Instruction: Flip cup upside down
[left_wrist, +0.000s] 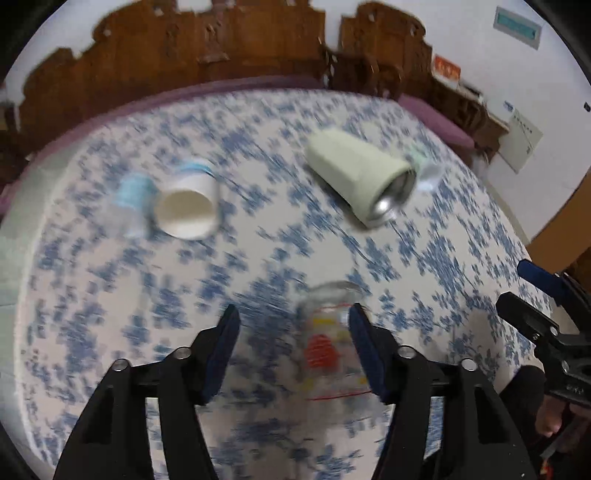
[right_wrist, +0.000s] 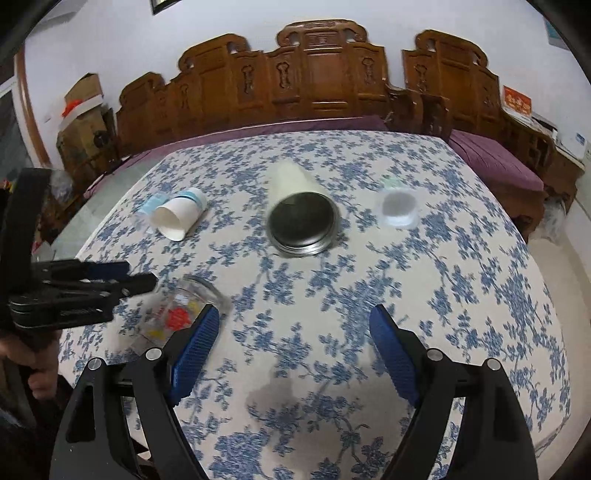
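Glass cup (left_wrist: 328, 343) with red and yellow print sits near the table's (left_wrist: 258, 122) near-left edge, between the left gripper's (left_wrist: 293, 317) wide-spread fingers, unheld. Centre it, close gently mid-body, then lift before rotating. Right gripper (right_wrist: 293, 325) hangs wide, empty.

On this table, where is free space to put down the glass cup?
Free: the cloth between the right gripper fingers, nearer than the steel tumbler, and the near right of the tablecloth. Crowded: the far row from paper cup to clear plastic cup, and around the glass cup.
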